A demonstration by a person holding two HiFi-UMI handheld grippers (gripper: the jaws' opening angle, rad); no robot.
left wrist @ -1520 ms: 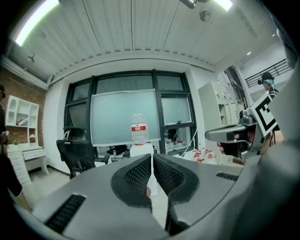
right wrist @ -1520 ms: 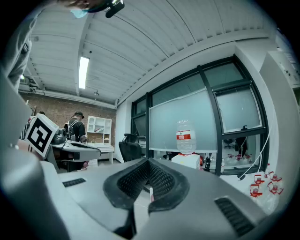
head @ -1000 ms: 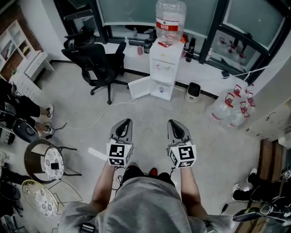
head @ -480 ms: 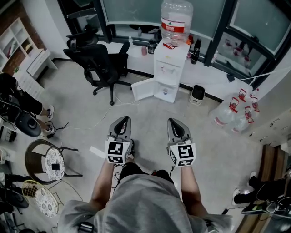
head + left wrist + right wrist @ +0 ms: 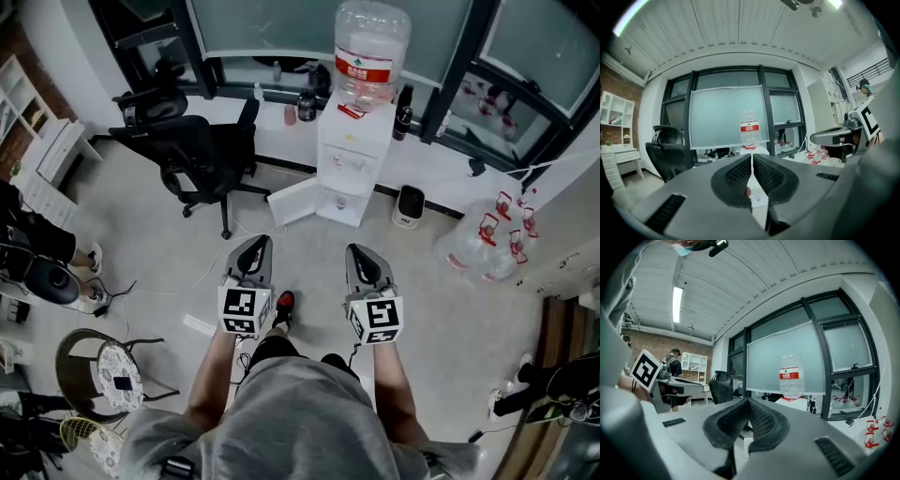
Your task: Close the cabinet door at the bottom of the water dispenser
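A grey short-sleeved shirt (image 5: 300,417) fills the lower centre; the left grey tongs (image 5: 257,241) and right grey tongs (image 5: 357,249) bear black ribbed pads (image 5: 738,176) and white black-marked cubes (image 5: 246,312).

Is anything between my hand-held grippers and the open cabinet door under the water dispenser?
Nothing visible: grey floor lies between the left hand-held gripper, right hand-held gripper and open white cabinet door.

White water dispenser (image 5: 354,150) standing upright by windows, clear jug (image 5: 371,52) with red label upside down on top. Bottom cabinet door (image 5: 298,204) white too, wide open, swung out to left. Compartment behind exposed.
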